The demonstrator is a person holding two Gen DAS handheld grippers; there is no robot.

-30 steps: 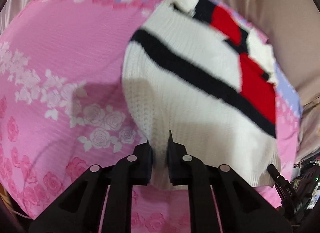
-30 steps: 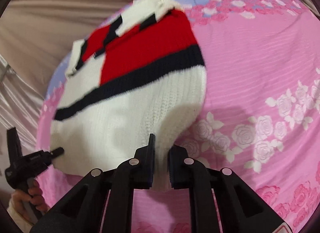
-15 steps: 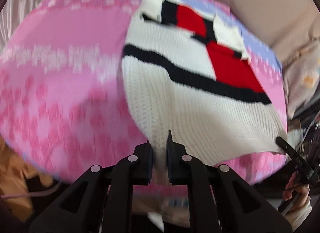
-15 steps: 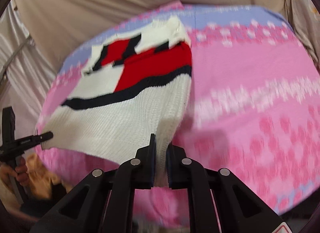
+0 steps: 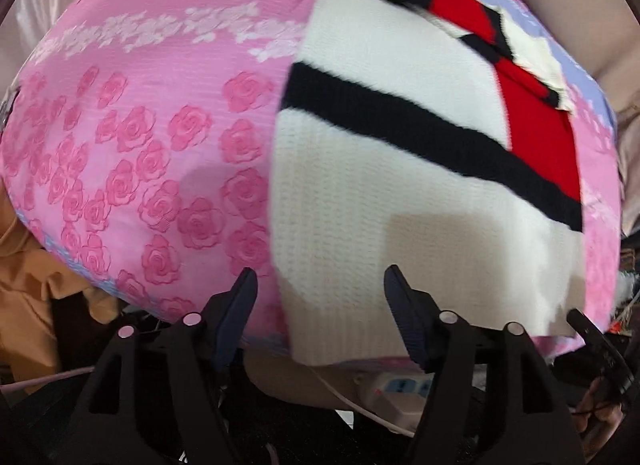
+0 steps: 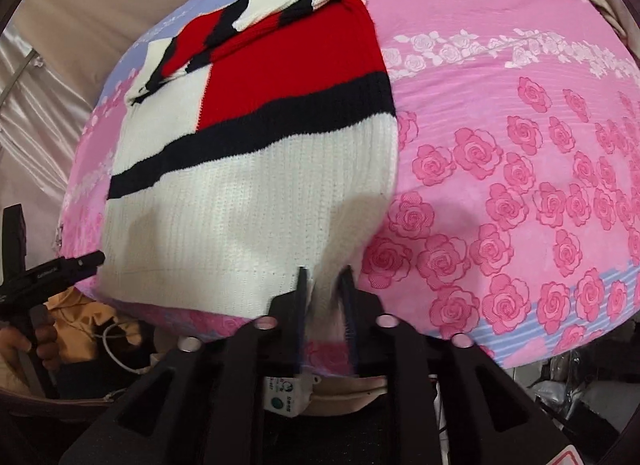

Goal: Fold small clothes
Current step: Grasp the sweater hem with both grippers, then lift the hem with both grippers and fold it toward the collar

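Now my left tongs (image 5: pixel 318 289) are spread wide over the sweater (image 5: pixel 392 193) hem; right tongs (image 6: pixel 324 285) pinch its near corner on the pink bedspread (image 6: pixel 520 185).

No legible text: small print on the white tag (image 6: pixel 289 397) too blurred.

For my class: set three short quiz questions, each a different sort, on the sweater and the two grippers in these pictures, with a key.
1. True or false: the left gripper is clamped on the sweater.
2. Which gripper has knit between its fingers? A left, B right, C neither.
3. Fill in: the sweater lies on a pink ____ printed with roses.

Key: 1 false, its jaws stand wide apart; 2 B; 3 bedspread.
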